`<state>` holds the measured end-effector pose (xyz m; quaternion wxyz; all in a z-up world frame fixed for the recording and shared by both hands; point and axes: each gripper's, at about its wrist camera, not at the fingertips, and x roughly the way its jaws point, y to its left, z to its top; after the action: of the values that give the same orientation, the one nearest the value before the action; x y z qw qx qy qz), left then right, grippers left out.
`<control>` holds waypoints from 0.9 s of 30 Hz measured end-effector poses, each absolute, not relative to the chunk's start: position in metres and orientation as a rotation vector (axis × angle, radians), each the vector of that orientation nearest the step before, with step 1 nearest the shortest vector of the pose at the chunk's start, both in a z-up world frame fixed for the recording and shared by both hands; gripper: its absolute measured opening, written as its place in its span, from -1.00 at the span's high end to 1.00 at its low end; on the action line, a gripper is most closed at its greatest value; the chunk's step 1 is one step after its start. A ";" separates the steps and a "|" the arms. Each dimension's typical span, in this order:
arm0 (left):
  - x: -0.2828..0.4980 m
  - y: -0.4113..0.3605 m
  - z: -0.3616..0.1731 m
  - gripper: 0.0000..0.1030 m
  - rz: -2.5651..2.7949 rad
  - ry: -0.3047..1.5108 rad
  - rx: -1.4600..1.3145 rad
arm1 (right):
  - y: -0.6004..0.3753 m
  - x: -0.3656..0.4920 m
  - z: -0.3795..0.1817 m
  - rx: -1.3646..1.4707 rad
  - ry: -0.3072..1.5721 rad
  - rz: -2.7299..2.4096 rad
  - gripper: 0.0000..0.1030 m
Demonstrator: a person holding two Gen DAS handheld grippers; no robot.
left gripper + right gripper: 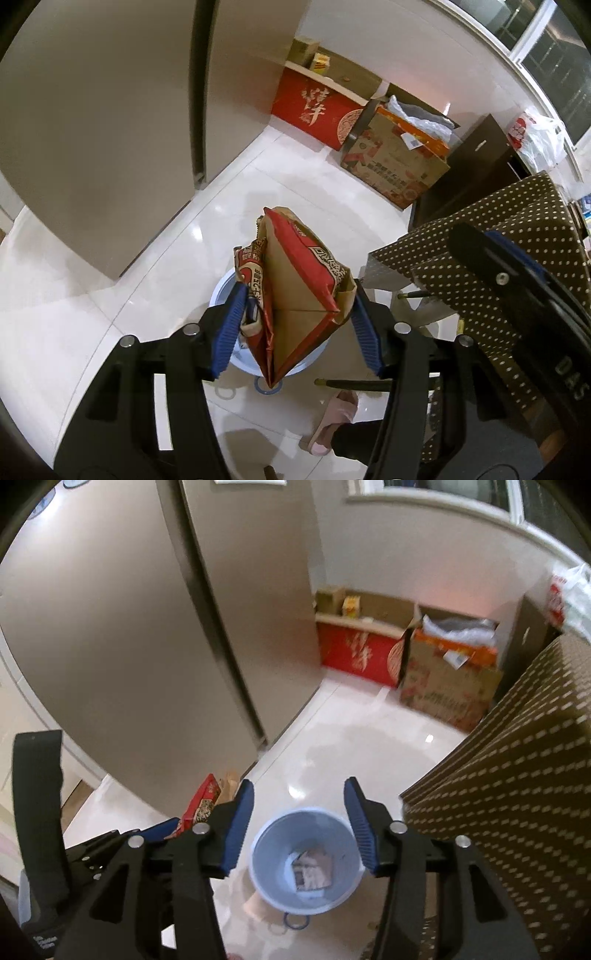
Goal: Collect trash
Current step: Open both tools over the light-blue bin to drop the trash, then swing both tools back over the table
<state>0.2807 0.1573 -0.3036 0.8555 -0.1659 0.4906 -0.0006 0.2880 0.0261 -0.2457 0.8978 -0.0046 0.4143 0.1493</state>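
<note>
My left gripper (297, 314) is shut on a crumpled red and brown paper bag (295, 288), its blue pads pressing both sides. It holds the bag above a pale blue trash bin (221, 291) that stands on the white tiled floor and is mostly hidden behind the bag. In the right wrist view the bin (306, 860) is seen from above with a printed paper scrap (312, 869) inside. My right gripper (299, 808) is open and empty above the bin. The bag's corner (203, 801) shows at its left.
A tall beige fridge (110, 129) stands at the left. A table with a brown polka-dot cloth (517, 775) is at the right. A red box (317, 107) and a printed carton (395, 162) stand by the far wall. A pink slipper (332, 421) lies below.
</note>
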 end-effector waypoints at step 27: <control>0.219 0.092 -0.154 -0.61 -0.086 0.784 -0.279 | -0.098 0.196 -0.110 0.139 0.605 0.205 -0.25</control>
<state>0.2194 0.0918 -0.1535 0.9139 -0.1353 0.3805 -0.0417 0.1957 -0.0980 -0.1103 0.9471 0.0681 0.2970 0.1005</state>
